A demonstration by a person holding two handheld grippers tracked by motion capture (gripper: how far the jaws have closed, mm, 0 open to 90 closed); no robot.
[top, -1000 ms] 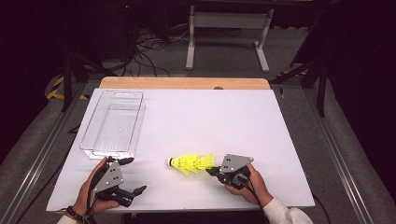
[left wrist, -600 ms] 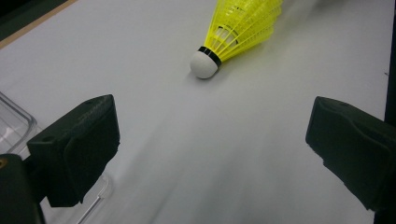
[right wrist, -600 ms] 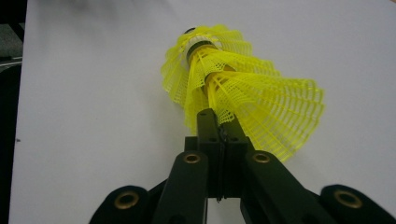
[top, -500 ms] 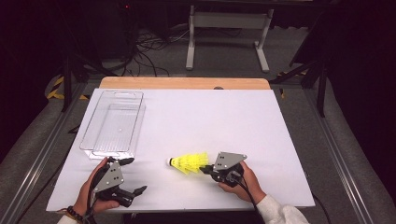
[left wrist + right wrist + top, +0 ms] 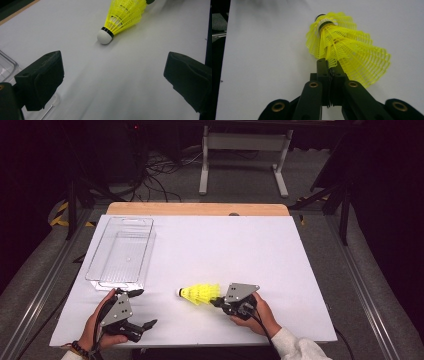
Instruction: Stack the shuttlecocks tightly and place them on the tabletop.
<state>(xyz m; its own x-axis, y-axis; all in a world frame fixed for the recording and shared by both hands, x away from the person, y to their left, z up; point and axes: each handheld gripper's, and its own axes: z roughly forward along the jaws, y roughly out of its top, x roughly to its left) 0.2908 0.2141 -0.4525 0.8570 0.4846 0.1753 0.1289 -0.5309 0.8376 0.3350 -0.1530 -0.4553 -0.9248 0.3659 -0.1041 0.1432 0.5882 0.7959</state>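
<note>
Yellow mesh pinched tight, so we've got our grab. Our right gripper (image 5: 331, 65) has its jaws pressed together on the skirt edge of the shuttlecock (image 5: 344, 47), and in the right gripper view a bit of the netting is squeezed flat between them. In the high view the shuttlecock (image 5: 200, 293) lies on its side on the bench (image 5: 225, 245), near the front edge and a little right of centre, with its white cork tip pointing toward our left. It looks like it's resting on the surface rather than lifted, though we can't say for sure from these angles.

So we'd call this the end of the grasp step. The next move is probably a lift and a carry over to the clear plastic bin (image 5: 122, 252) at the left side of the bench. That calls for a gentle raise, since the grip is only on thin mesh at the rim and the cork end will want to swing down.

Our left gripper (image 5: 136, 309) sits at the front left with its jaws spread wide, holding nothing. Through its own view we see the shuttlecock's cork end ahead and a corner of the bin at the lower left.

Count: one shuttlecock, one bin, two grippers.
</note>
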